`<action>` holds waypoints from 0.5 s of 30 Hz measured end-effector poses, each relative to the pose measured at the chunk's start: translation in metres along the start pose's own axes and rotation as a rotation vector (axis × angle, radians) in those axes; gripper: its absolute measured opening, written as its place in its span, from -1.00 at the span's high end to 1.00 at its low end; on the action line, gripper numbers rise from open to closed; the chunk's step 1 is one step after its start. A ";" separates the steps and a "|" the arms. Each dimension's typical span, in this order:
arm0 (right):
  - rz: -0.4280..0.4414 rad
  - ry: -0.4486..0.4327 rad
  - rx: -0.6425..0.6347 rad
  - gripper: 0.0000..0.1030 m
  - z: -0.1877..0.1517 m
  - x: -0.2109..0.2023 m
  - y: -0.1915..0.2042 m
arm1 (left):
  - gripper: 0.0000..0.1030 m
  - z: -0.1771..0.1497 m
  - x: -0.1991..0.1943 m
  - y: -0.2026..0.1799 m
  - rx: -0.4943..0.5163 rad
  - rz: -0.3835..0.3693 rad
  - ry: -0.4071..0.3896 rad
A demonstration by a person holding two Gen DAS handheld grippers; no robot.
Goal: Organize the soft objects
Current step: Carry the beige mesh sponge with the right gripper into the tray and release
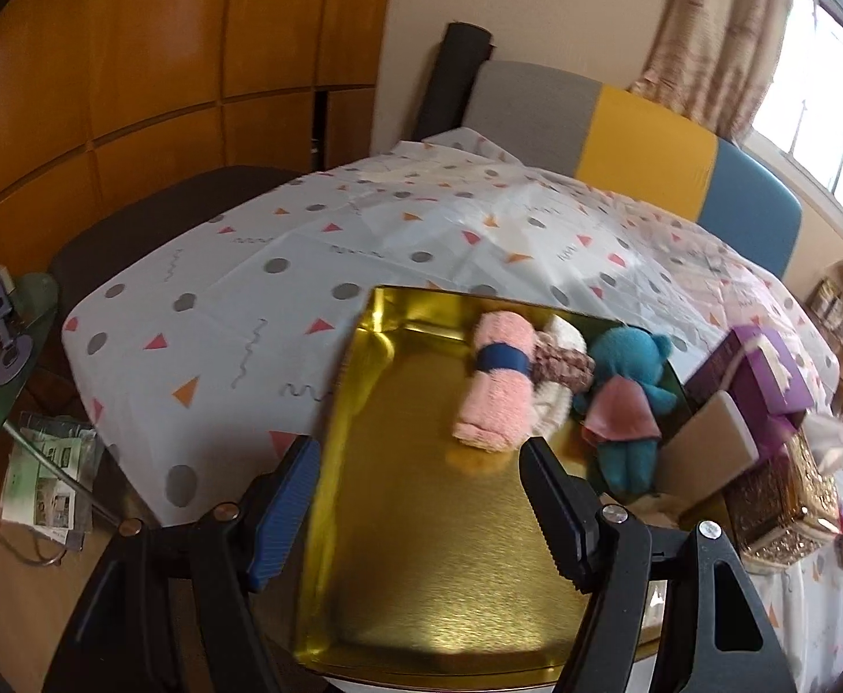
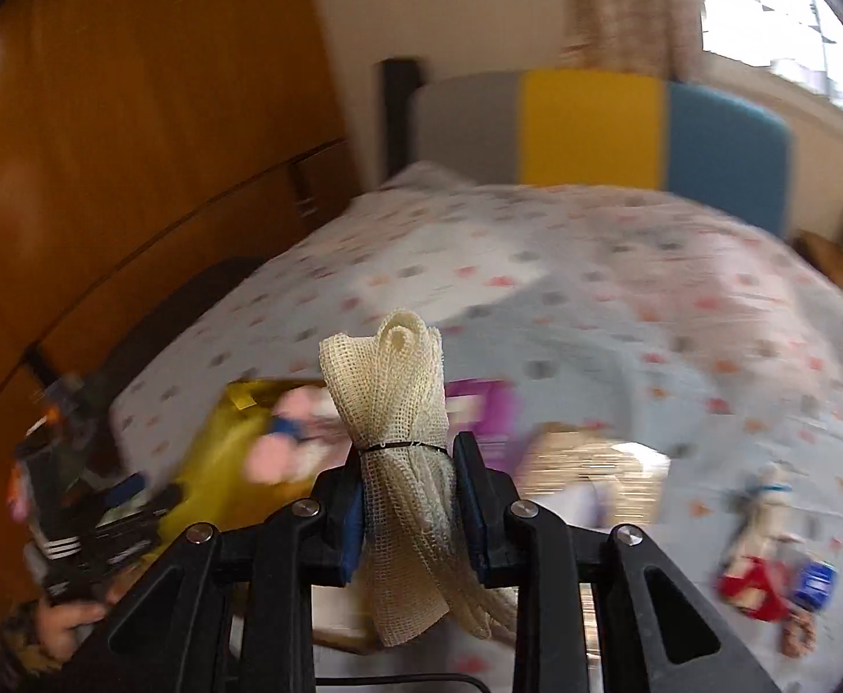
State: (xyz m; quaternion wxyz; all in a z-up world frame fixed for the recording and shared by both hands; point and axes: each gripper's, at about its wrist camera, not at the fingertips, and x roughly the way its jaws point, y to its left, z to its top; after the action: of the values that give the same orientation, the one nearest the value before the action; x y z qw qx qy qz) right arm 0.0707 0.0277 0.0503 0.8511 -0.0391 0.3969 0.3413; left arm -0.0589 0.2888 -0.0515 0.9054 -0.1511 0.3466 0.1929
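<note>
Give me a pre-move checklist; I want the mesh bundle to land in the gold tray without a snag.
1. Right claw clamped on the mesh bundle: ok.
2. Bundle tied with its band: ok.
3. Free floor in the gold tray: ok, near half bare.
4. Pink towel roll and blue teddy inside tray: ok.
5. Left claw open, empty: ok.
6. Path from bundle to tray: cannot tell, view blurred.

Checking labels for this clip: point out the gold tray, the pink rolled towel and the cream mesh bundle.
gold tray (image 1: 421, 548): left wrist view, bare floor of the tray.
pink rolled towel (image 1: 493, 404): left wrist view, roll below its blue band.
cream mesh bundle (image 2: 390, 392): right wrist view, upper part above the tie.
</note>
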 end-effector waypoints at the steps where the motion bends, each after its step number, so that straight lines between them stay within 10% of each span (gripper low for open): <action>1: 0.024 0.036 -0.012 0.48 -0.001 0.018 0.013 | -0.40 0.000 0.000 0.003 -0.006 0.005 0.001; 15: 0.029 0.344 0.095 0.17 -0.047 0.184 0.046 | -0.40 -0.010 0.001 0.019 -0.016 0.024 0.017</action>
State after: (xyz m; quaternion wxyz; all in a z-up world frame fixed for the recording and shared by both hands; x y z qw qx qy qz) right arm 0.0953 0.1483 -0.1020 0.7663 -0.0509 0.5531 0.3229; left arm -0.0726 0.3019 -0.0623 0.8988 -0.1560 0.3544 0.2053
